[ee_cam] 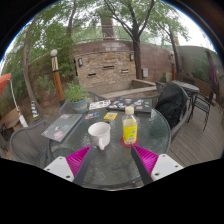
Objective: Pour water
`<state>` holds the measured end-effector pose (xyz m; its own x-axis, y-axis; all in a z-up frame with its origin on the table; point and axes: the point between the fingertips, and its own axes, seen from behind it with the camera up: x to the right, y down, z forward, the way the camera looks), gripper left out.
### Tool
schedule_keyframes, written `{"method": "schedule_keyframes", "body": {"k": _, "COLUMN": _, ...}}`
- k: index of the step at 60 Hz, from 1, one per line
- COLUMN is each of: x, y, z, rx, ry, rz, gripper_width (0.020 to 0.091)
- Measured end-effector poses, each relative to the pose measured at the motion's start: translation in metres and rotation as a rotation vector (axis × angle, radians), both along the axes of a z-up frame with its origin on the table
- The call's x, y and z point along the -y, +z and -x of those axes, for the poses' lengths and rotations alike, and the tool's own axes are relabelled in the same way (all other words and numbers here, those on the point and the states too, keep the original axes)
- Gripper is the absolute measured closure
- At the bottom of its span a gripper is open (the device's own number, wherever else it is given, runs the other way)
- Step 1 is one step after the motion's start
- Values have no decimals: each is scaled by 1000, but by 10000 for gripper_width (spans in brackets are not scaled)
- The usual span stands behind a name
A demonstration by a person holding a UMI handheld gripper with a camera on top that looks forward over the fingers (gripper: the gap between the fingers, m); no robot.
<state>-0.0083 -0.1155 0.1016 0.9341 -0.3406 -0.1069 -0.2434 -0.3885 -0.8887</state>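
A white mug [99,134] stands on the round glass table [110,165], just ahead of my left finger. To its right stands a small bottle [129,127] with a yellow label and a red cap, upright, a little ahead of my right finger. My gripper [111,160] is open over the near part of the table, its magenta pads [79,159] spread wide with nothing between them. Both mug and bottle stand beyond the fingertips.
Several flat items, perhaps books or cards [108,104], lie at the table's far side, and a clear tray [62,127] lies at the left. A black chair [177,103] stands to the right. Beyond are a potted plant [75,96], a brick wall and trees.
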Motion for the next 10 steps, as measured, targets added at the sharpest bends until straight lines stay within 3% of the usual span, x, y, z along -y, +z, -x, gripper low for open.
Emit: {"method": "schedule_keyframes", "body": {"k": 10, "x": 63, "y": 54, "z": 73, "rx": 29, "ry": -32, "rz": -1, "gripper_width": 260}}
